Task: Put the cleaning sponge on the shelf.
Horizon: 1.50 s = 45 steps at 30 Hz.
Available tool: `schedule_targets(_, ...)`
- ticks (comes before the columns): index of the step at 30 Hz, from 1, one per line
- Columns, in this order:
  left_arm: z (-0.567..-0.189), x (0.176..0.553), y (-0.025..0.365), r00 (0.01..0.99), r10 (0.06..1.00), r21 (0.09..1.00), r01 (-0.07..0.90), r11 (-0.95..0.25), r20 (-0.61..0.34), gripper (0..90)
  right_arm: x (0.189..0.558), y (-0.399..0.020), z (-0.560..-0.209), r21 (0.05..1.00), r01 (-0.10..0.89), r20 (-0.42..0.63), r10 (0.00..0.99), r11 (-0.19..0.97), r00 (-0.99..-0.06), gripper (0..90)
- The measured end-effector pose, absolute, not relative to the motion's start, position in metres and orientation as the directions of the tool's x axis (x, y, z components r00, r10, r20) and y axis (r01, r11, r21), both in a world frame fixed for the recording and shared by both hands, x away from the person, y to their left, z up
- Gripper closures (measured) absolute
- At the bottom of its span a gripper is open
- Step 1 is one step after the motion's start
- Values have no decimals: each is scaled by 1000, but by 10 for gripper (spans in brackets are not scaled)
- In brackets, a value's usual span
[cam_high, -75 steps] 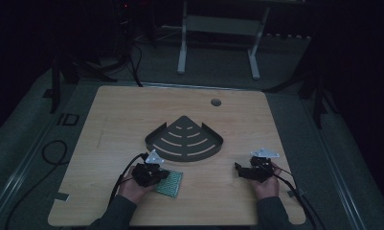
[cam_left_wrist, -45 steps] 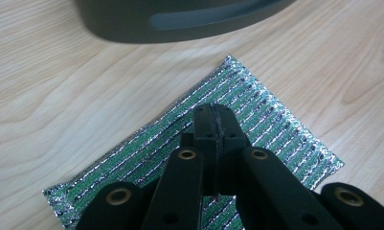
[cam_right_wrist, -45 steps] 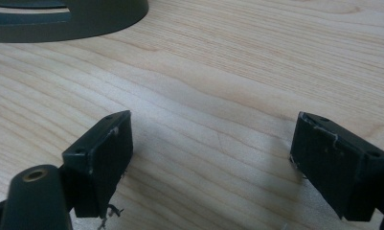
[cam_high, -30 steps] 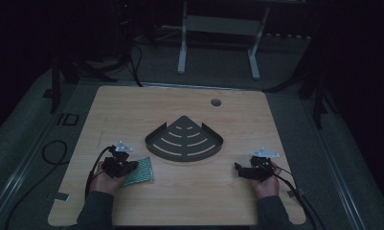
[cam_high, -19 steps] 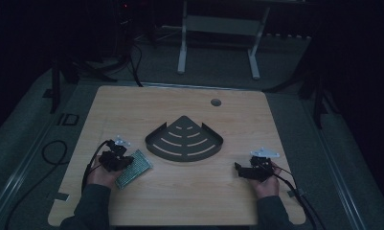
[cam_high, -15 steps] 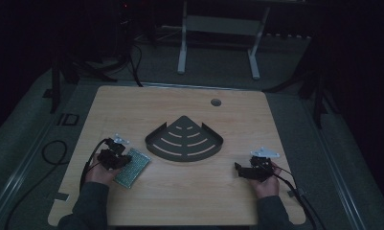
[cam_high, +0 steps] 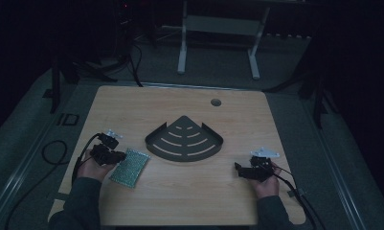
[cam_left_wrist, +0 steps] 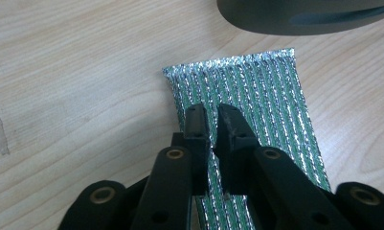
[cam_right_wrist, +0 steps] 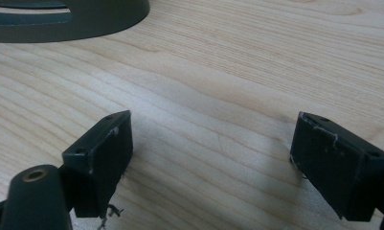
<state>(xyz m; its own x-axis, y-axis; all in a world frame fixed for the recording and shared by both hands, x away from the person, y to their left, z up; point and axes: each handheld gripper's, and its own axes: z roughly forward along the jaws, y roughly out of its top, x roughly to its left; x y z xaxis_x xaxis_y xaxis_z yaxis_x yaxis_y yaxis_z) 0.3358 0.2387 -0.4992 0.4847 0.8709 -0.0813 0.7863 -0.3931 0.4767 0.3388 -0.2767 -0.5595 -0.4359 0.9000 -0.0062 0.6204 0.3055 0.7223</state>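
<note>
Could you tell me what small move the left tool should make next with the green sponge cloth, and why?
Probably lift clear: the left tool has just been opening, a narrow gap shows between its jaws, and the sponge cloth lies flat on the table.

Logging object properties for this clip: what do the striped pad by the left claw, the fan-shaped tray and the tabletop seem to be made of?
Scouring pad: looks like woven green fibre with silvery metallic thread, which glints along its stripes; probably a sponge cover.
Corner tray: dark grey, smooth matt finish with cut slots; coated metal or plastic, unclear which.
Table: pale wood grain, likely laminate.
</note>
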Motion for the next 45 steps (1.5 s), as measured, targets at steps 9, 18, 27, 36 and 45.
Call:
schedule_targets(9,-499,345,242,469,871,388,837,-387,-143,782,339,-277,-560,722,620,-6,900,305,-436,142)
schedule_targets(18,-504,354,248,428,881,323,878,-352,-203,760,339,-277,-560,722,620,-6,900,306,-436,142)
schedule_targets(27,-508,366,253,409,869,273,901,-337,-277,754,339,-277,-560,722,620,-6,900,306,-436,142)
schedule_targets(36,-514,372,254,395,879,236,911,-338,-266,744,339,-277,-560,722,620,-6,900,306,-436,142)
schedule_targets(45,-516,378,256,397,867,202,915,-349,-302,766,339,-277,-560,722,620,-6,900,306,-436,142)
